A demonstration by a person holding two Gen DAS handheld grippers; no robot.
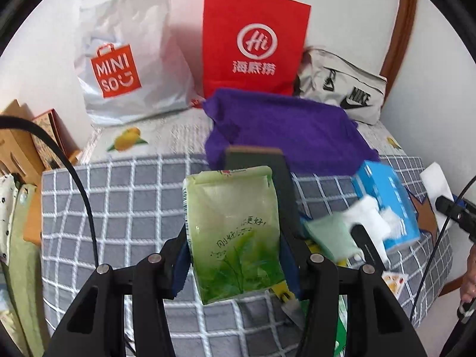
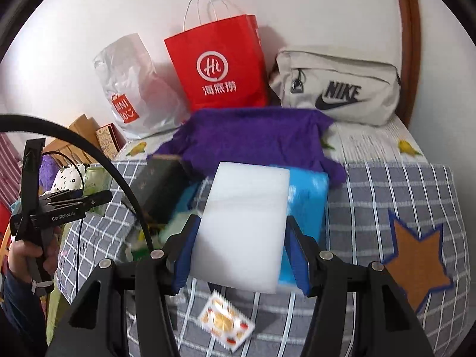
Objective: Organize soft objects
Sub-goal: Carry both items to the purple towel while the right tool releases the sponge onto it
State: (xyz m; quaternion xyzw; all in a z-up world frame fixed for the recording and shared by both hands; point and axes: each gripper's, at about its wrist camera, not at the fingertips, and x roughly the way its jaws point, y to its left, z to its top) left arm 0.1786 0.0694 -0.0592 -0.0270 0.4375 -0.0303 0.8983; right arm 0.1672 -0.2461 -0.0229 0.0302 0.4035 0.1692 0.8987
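A green tissue pack stands clamped between the blue pads of the left gripper, held upright above the bed, while the right gripper has its pads pressed on the sides of a white foam block, also clear of the bedding. Each gripper is about half spread, closed on its own load. Both soft items appear to be mid-carry, so the step in hand looks like transport to a gathering spot; the next move calls for picking a destination and setting each piece down without squeezing it out of shape. Just beyond the foam block lies a blue tissue box, and near it a dark green book-like box. A purple towel is spread further back on the grey checked blanket, which carries an orange star patch. A small printed sachet lies on the blanket below the right gripper. Against the wall stand a white Miniso bag, a red paper bag and a beige Nike pouch.
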